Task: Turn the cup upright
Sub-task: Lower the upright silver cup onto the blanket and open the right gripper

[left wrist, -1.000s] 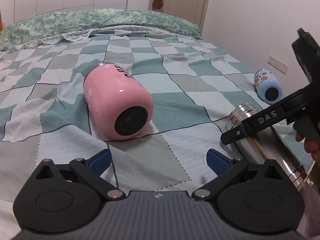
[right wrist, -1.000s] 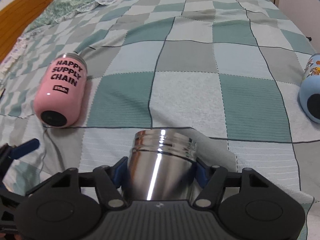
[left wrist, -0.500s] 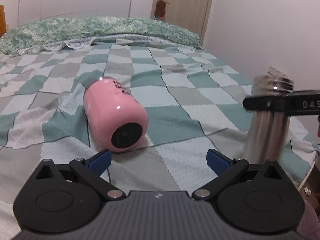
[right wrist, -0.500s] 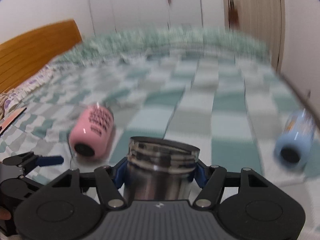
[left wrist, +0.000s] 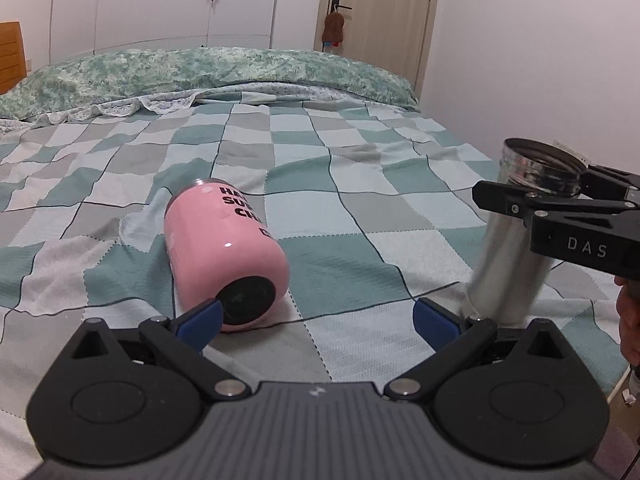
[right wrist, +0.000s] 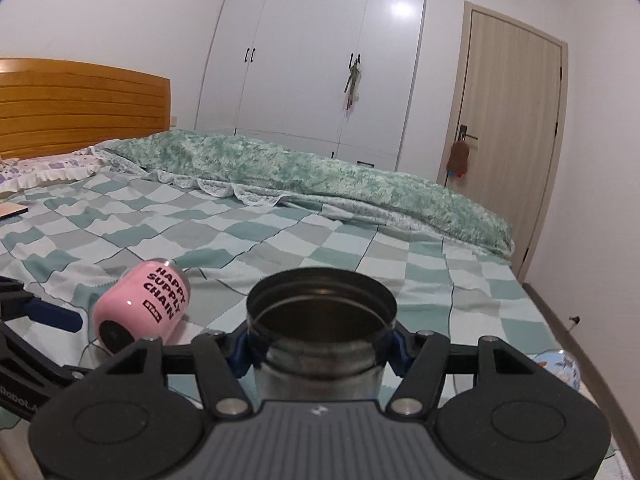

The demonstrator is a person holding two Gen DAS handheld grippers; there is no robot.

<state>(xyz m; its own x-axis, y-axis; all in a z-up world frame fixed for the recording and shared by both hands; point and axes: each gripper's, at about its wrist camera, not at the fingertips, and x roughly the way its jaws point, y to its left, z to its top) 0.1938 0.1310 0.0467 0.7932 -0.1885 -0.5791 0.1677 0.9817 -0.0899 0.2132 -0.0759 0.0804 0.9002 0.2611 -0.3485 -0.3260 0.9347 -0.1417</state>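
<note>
1. Your left tongs (left wrist: 316, 322) are released, with the blue pads spread wide and nothing between them. They hover low over the bed (left wrist: 360, 184). The pink cup (left wrist: 224, 256) lies on its side just ahead of the left pad, its dark bottom towards you.
2. A second ago the steel cup (left wrist: 516, 240) lay flat on the bed; now it stands almost upright at the right of your left tongs, mouth up, only a little tilted. I judge the flip of this cup nearly done; what remains is to settle it and let go.
3. Your right tongs (right wrist: 320, 350) are clenched on the steel cup just under its rim.
4. The blue cup (right wrist: 560, 366) lies at the right of your right tongs, partly hidden. Nothing blocks the steel cup, but the soft bed may let it tip.
</note>
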